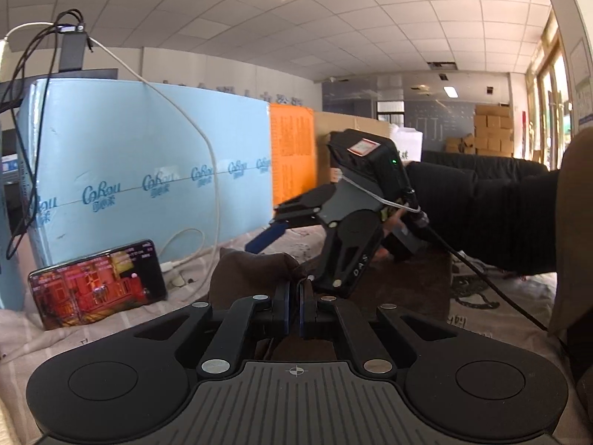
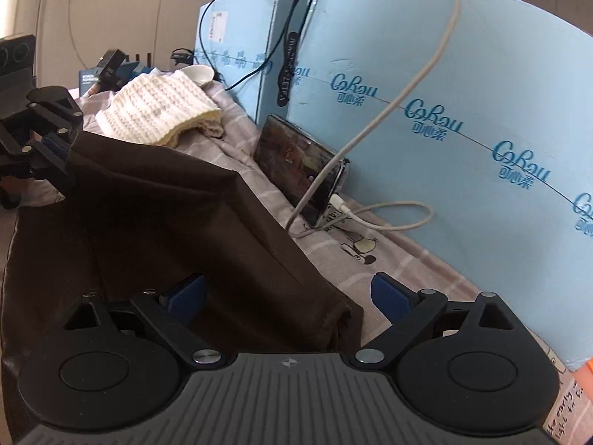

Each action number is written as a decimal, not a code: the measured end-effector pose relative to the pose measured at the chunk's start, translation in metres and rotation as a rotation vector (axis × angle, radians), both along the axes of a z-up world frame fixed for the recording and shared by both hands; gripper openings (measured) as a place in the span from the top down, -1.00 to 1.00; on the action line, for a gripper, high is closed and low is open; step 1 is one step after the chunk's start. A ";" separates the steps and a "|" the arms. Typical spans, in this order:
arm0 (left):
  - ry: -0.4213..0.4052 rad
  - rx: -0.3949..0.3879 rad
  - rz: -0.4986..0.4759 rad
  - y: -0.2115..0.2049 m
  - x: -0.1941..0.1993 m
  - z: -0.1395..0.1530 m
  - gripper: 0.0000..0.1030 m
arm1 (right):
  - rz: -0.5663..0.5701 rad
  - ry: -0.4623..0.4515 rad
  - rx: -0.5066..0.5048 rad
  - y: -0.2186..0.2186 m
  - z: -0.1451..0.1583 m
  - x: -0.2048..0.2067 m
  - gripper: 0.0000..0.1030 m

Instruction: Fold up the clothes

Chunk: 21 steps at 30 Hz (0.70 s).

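A dark brown garment (image 2: 178,222) lies on a checked sheet (image 2: 393,259), and one corner is lifted at the left. My left gripper (image 1: 295,304) is shut on a bunched fold of it (image 1: 252,270). The right wrist view shows that same gripper (image 2: 55,155) holding the raised corner. My right gripper (image 2: 291,294) is open, its blue pads (image 2: 189,293) standing wide on either side of the garment's folded near edge without pressing it. In the left wrist view the right gripper (image 1: 292,259) hovers just beyond the bunch, held by a hand in a black sleeve (image 1: 481,215).
A lit phone (image 2: 300,170) leans on light blue foam boards (image 2: 463,129) along the sheet's far side, with a white charging cable (image 2: 370,222) looped beside it. A cream knitted cloth (image 2: 159,111) and a white bowl (image 2: 196,72) lie further back. Cardboard boxes (image 1: 489,129) stand across the room.
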<state>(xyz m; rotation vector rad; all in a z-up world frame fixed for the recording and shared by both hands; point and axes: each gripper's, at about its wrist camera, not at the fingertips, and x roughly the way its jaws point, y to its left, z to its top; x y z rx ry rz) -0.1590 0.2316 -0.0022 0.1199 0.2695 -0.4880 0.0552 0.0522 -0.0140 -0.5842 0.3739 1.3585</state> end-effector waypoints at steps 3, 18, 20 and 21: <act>0.007 0.023 0.039 0.000 0.001 -0.005 0.92 | 0.055 0.020 -0.039 0.011 -0.004 -0.001 -0.40; -0.161 0.024 0.183 -0.001 -0.037 0.015 -0.57 | 0.090 -0.121 0.170 -0.069 0.066 -0.091 0.80; -0.188 -0.014 0.095 -0.004 -0.052 0.024 0.13 | 0.095 -0.170 0.192 -0.085 0.076 -0.116 0.80; -0.197 -0.024 0.062 -0.007 -0.061 0.026 0.49 | 0.095 -0.194 0.204 -0.094 0.081 -0.129 0.80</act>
